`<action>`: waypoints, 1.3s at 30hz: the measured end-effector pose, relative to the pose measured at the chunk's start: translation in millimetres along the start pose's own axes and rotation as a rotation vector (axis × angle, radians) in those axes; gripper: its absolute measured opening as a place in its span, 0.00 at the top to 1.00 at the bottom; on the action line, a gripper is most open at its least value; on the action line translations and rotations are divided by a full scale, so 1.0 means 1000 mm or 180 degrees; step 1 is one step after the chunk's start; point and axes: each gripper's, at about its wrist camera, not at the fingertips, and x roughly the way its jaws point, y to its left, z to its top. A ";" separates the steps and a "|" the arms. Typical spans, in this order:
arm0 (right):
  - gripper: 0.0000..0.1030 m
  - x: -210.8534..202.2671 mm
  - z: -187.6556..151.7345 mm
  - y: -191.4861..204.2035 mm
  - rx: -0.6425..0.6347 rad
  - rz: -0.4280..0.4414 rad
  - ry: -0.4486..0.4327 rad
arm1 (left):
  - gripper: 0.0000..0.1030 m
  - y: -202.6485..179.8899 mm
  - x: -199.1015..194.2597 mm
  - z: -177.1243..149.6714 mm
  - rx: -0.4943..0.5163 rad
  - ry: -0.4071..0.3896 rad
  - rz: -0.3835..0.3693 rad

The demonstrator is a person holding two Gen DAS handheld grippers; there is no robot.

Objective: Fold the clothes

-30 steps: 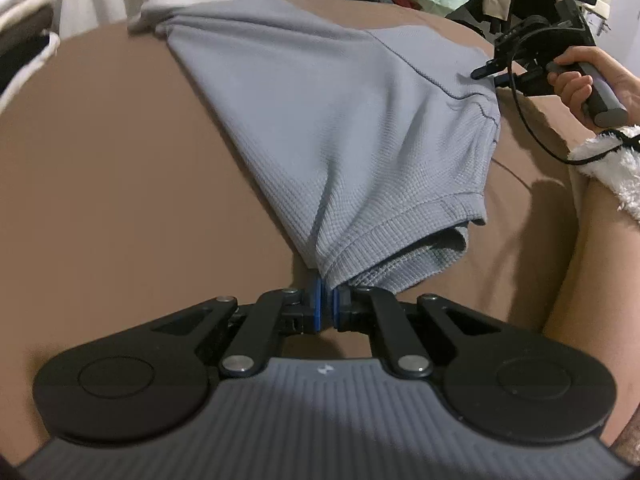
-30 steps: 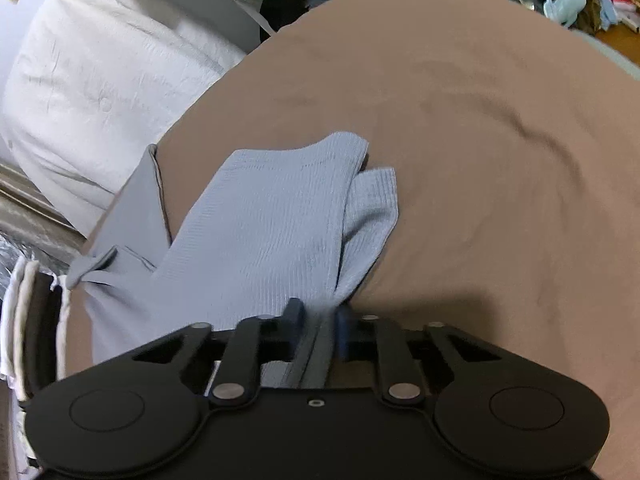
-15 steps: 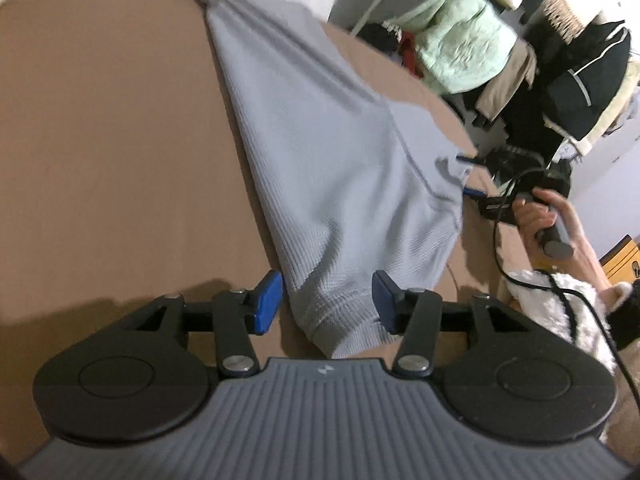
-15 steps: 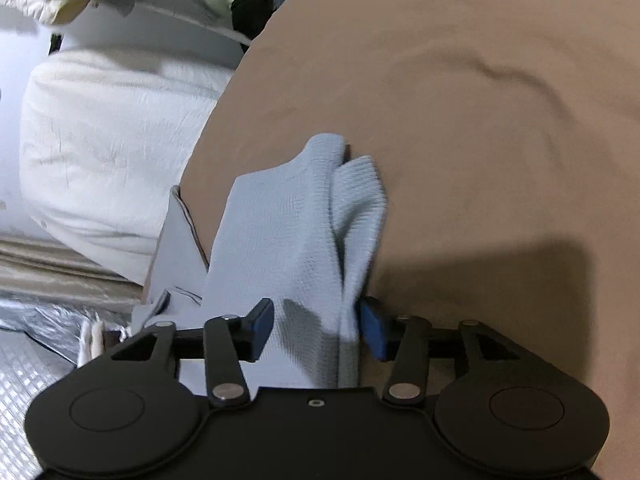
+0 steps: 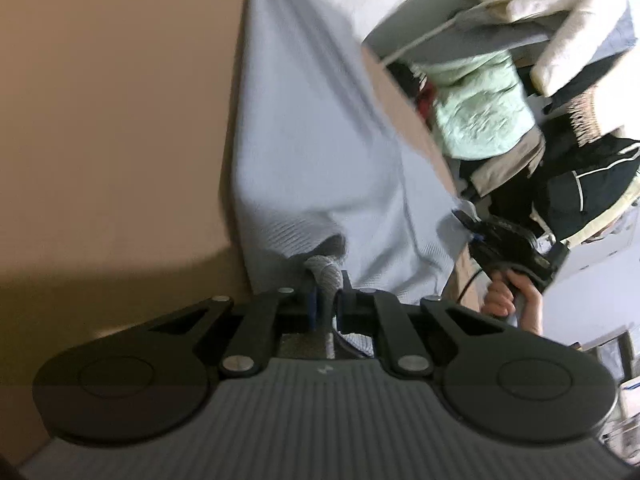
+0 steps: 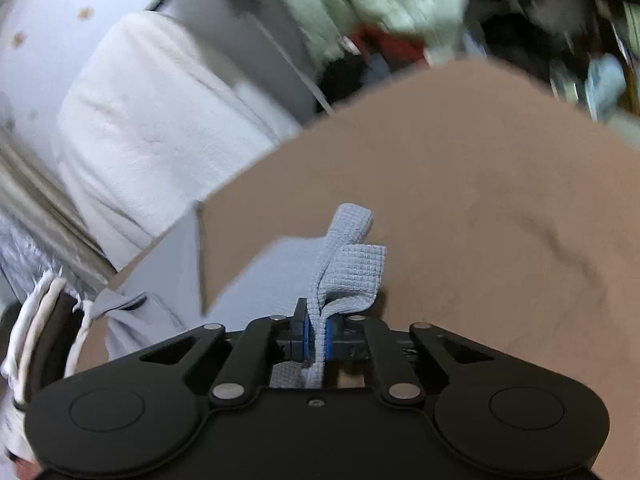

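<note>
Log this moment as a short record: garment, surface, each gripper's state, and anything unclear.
garment: grey waffle-knit garment, partly lifted, stretched between the two grippers
surface: brown bed cover
left gripper: shut on a bunched edge of the garment
right gripper: shut on a folded edge, cloth sticking up past the pads
background: white bedding, pile of clothes
unclear: which part of the garment each gripper holds; both views are motion-blurred
</note>
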 end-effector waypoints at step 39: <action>0.93 -0.013 0.003 -0.016 -0.0296 -0.0931 0.0130 | 0.17 0.001 -0.018 -0.026 0.0469 0.0781 0.0299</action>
